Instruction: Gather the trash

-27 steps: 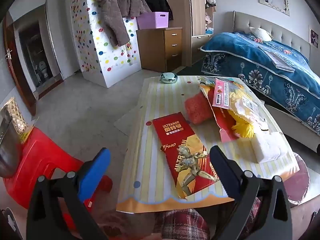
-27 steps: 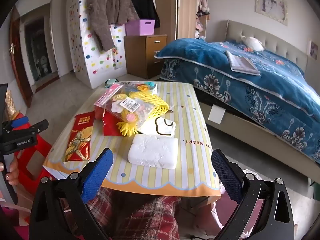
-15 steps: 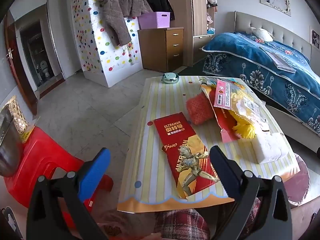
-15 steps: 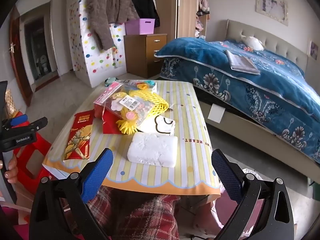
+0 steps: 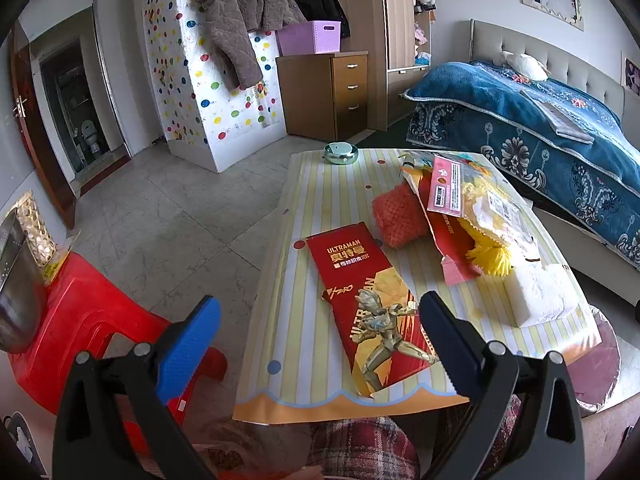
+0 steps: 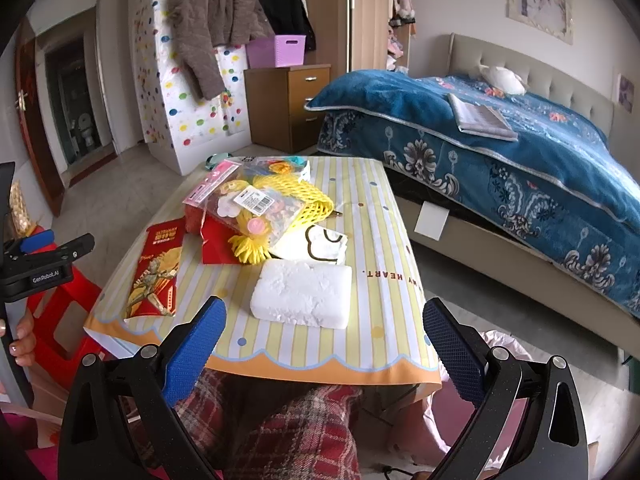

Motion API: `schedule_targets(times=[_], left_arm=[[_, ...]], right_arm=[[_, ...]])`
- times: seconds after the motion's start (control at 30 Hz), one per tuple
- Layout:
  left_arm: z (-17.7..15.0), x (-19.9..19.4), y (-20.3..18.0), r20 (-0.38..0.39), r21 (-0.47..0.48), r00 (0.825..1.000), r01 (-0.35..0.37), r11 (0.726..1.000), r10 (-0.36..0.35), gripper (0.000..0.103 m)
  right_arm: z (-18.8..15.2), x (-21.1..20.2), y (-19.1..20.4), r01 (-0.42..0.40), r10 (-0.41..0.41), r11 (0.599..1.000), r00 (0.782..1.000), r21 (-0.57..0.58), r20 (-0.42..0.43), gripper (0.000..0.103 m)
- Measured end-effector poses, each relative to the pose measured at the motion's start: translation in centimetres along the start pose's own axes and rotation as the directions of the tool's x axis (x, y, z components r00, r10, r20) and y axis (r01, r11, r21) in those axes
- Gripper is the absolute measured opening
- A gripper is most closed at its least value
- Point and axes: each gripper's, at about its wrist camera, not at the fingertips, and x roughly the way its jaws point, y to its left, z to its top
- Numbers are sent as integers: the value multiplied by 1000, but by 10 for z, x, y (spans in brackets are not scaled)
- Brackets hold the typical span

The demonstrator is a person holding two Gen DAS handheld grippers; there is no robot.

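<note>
Bedroom surroundings frame a striped worktop [image 5: 304,240] littered with trash. Since the earlier views, little has been altered: the left hand-held gripper [image 5: 320,320] is kept spread above the red Ultraman packet [image 5: 368,300], slightly nearer. The right hand-held gripper [image 6: 324,332] is held spread before the white foam block [image 6: 302,294]. Nothing is yet collected.

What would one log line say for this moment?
left gripper: open, empty | right gripper: open, empty | red Ultraman packet, white foam block: on table | pickup not begun
</note>
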Motion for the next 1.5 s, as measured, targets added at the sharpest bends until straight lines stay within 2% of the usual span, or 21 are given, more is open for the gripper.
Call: schedule_targets(times=[1.5], left_arm=[[-7, 3, -2, -11, -4, 1000, -5, 1000, 5, 97]], right_arm=[[-2, 1, 0, -3, 3, 1000, 1000, 2, -1, 98]])
